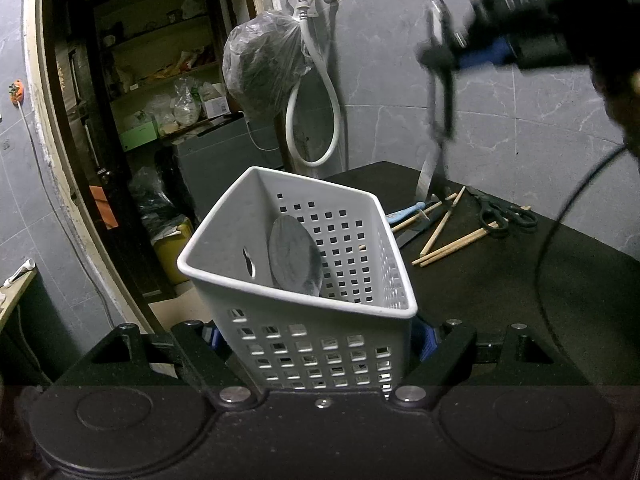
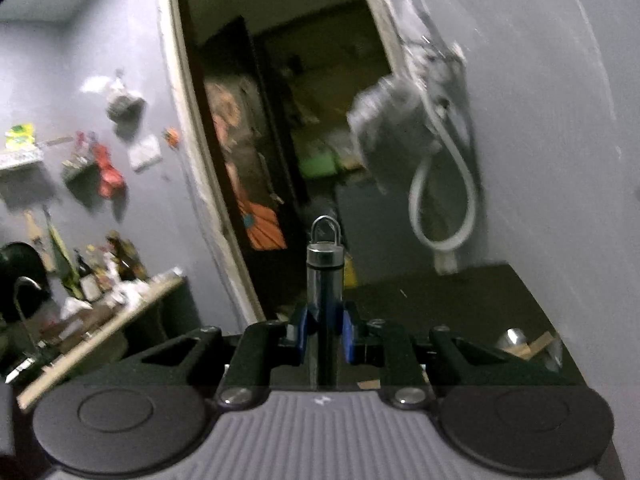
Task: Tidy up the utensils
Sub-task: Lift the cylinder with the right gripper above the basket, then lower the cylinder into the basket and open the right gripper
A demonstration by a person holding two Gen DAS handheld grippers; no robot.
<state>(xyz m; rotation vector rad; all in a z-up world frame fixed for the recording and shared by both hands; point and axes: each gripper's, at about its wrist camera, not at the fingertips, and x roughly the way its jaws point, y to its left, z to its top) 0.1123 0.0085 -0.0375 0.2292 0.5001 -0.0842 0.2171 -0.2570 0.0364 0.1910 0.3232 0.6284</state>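
Note:
My left gripper (image 1: 316, 338) is shut on a white perforated basket (image 1: 280, 236), which leans tilted over the near edge of the black table (image 1: 500, 300). A round metal utensil head (image 1: 294, 258) rests inside the basket. My right gripper (image 1: 440, 56) hangs blurred at the upper right, well above the table. It is shut on a dark-handled utensil (image 1: 440, 92) whose flat pale blade (image 1: 425, 176) points down. In the right wrist view that handle (image 2: 325, 280), with a metal cap and ring, stands between the blue pads (image 2: 347, 338) of the right gripper (image 2: 325, 330).
Several wooden chopsticks (image 1: 448, 236), black scissors (image 1: 504, 214) and a blue-handled tool (image 1: 404, 213) lie on the table behind the basket. A tap with a white hose (image 1: 332, 92) and a hanging plastic bag (image 1: 264, 64) are on the wall. An open doorway (image 1: 140, 80) is at the left.

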